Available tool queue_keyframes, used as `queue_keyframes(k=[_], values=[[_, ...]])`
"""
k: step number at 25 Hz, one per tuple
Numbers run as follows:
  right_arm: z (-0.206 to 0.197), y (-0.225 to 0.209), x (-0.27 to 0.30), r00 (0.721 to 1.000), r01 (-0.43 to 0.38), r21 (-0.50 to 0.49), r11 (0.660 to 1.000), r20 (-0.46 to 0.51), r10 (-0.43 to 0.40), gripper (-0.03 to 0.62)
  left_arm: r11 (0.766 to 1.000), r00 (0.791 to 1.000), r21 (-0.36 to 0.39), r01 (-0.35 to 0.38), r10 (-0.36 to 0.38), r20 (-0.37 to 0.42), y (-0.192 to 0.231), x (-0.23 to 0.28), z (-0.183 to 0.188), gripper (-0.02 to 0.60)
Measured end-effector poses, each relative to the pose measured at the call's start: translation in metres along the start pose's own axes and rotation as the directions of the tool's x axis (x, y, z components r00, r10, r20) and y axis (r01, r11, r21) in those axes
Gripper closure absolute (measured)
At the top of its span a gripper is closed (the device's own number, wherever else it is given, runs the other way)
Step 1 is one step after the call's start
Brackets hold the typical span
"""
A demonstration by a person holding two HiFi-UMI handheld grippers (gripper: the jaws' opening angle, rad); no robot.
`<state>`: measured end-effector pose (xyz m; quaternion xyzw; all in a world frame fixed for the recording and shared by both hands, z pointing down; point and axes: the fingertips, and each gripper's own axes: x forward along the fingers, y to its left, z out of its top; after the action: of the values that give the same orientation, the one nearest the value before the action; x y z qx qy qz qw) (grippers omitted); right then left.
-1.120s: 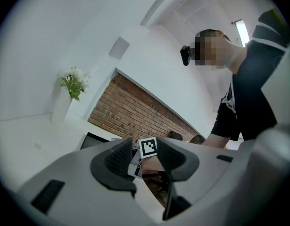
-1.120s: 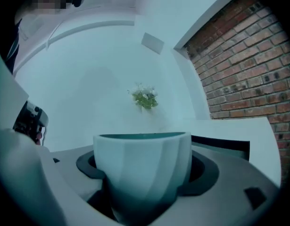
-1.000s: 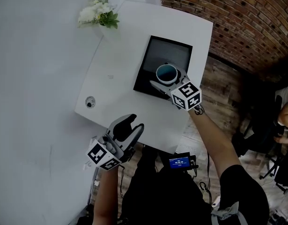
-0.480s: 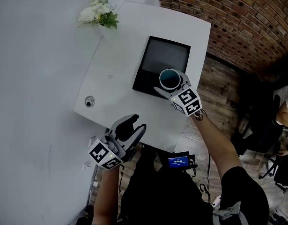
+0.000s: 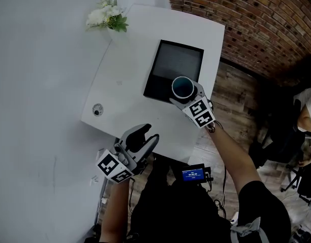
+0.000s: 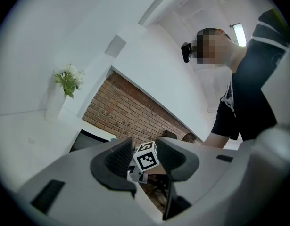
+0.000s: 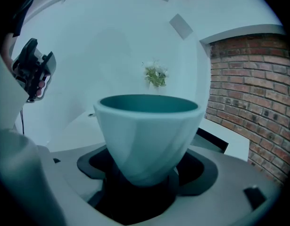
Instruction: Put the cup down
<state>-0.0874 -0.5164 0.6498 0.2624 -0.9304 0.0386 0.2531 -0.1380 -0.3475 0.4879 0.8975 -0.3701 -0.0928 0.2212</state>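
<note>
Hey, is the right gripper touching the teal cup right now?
Touching. In the right gripper view, the right gripper holds the cup with both fingers pressed on its lower sides.

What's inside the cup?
From above, the cup looks empty: only its dark teal inside shows. The very bottom is too dark to be sure. From the side, its wall hides the inside.

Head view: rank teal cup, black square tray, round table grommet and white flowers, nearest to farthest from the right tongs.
1. Teal cup, gripped in the right tongs.
2. Black square tray, at the cup's far side.
3. Round table grommet, left side.
4. White flowers, far left corner.
</note>
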Motion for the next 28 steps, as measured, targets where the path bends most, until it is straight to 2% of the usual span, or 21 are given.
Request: queue_keyframes(k=[6,11,14,18,23,26,28], values=[[-0.014,0.002,-0.022,1.000,0.030,0.033,0.999,-0.010,-0.030,0.187,1.000,1.000,-0.002,-0.003,0.003,0.007,-0.001,-0.015,-0.002,0.414],[-0.026,0.006,-0.059,0.999,0.047,0.103,0.994,0.004,-0.048,0.187,1.000,1.000,-0.003,-0.002,0.002,0.018,-0.001,-0.026,-0.004,0.414],[-0.026,0.006,-0.085,0.998,0.050,0.181,0.982,0.038,-0.058,0.187,1.000,1.000,0.007,0.000,0.000,0.010,0.002,-0.034,-0.007,0.414],[-0.012,0.007,-0.125,0.993,0.035,0.286,0.958,0.102,-0.067,0.188,1.000,1.000,0.025,-0.002,0.001,0.013,0.008,-0.039,-0.002,0.414],[0.019,0.029,-0.170,0.984,-0.006,0.290,0.957,0.172,-0.046,0.201,0.998,0.999,0.058,0.036,-0.038,0.032,0.005,-0.037,0.013,0.414],[0.041,0.039,-0.198,0.972,-0.011,0.280,0.960,0.227,-0.055,0.241,0.994,0.996,0.080,0.073,-0.076,0.044,-0.003,-0.030,0.022,0.416],[0.056,0.047,-0.219,0.959,-0.006,0.278,0.961,0.273,-0.073,0.295,0.991,0.994,0.095,0.092,-0.097,0.047,-0.012,-0.026,0.027,0.417]])
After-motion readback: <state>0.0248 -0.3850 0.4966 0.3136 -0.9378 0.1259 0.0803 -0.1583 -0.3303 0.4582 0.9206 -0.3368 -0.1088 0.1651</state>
